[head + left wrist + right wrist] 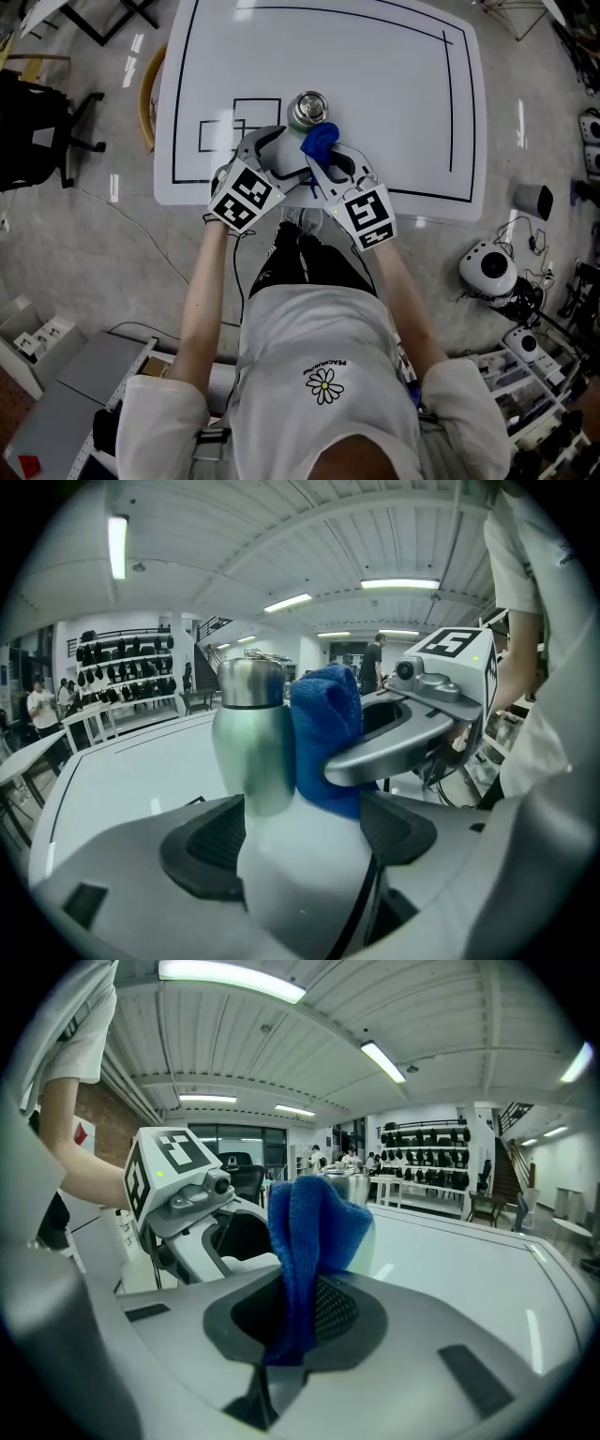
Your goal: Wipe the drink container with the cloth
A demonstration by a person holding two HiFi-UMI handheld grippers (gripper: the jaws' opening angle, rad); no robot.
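While the right gripper [298, 1309] has its jaws clamped on the blue cloth [309, 1241], which touches the drink container's [251, 738] right side, the left gripper [300, 834] sits wide open and empty just short of it. The container stands upright near the white table's [394, 84] near edge, with bare tabletop beyond and to the right.

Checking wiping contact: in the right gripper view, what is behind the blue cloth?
The drink container: only its steel top and a sliver of its side show past the cloth; the rest is covered.
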